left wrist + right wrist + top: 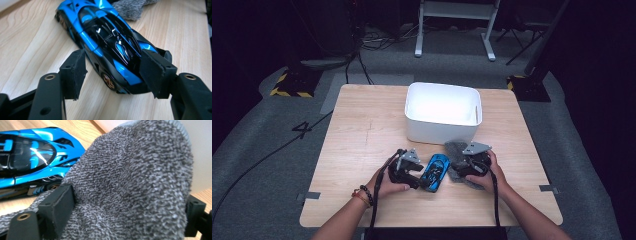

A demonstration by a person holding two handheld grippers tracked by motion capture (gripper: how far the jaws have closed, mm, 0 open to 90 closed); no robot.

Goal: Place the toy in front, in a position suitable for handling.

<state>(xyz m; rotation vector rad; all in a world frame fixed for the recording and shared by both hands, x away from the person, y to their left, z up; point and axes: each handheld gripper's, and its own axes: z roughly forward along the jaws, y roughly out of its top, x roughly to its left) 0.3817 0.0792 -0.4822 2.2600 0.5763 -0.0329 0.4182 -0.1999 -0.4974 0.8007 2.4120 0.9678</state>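
Left half of the table (357, 150) is bare wood, open for passing. The white bin (443, 117) blocks the far centre. Near edge is tight: blue toy car (435, 171) sits between the grippers, grey cloth (455, 148) bunched just right of it, against the bin front.

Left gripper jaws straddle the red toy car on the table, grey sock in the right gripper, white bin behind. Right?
Not quite: the toy car is blue and black, as the left gripper view shows. The left gripper does straddle it, the right gripper has the grey sock, white bin behind.
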